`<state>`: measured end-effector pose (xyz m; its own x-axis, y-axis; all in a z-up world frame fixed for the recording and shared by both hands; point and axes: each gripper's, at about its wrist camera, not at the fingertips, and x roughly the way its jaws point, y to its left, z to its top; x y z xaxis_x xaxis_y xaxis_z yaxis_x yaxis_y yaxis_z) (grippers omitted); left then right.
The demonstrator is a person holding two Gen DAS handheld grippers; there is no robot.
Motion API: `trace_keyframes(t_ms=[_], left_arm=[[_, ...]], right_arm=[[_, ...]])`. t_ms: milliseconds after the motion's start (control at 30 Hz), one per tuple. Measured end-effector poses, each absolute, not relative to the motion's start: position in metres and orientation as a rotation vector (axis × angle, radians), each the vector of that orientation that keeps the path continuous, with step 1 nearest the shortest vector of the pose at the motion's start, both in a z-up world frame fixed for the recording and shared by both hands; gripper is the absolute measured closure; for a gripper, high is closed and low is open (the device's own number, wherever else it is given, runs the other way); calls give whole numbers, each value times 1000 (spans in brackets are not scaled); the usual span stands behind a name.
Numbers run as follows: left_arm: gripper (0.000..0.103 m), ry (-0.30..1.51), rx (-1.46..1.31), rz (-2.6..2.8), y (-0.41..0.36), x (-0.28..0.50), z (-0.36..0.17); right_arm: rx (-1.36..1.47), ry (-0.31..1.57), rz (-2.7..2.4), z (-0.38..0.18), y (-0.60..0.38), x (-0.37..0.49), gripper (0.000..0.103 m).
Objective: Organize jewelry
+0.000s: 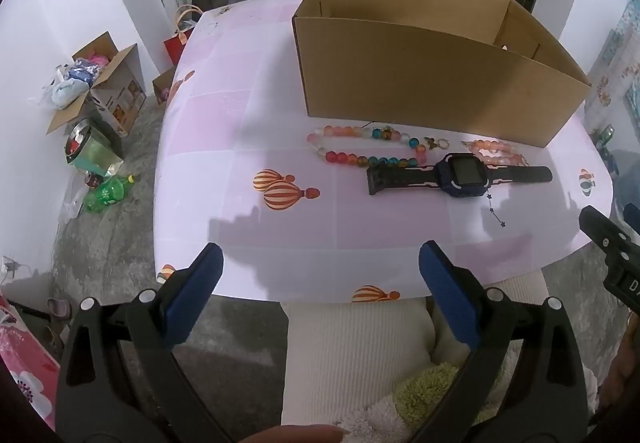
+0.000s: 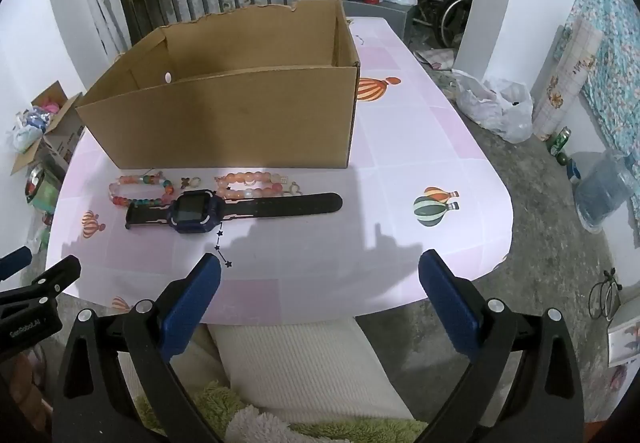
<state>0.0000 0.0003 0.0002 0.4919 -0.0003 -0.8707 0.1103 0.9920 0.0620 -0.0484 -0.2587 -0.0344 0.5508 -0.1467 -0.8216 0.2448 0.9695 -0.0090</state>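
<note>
"SenRobot.AI" on left gripper (image 2: 28,275)

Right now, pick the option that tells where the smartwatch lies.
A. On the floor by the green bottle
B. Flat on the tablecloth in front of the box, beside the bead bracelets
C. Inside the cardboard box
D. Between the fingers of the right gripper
B: the smartwatch lies strap-out on the tablecloth, on the near side of the cardboard box, next to the bead bracelets; both grippers are open and hold nothing.
</note>
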Motion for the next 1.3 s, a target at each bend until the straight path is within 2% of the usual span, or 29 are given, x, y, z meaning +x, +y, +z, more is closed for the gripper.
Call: trace_keyframes(t_ms=[1300], left_arm=[[8, 1057, 114, -65, 8, 0, -2]], right_arm=[[112, 957, -232, -33, -259, -47, 6]])
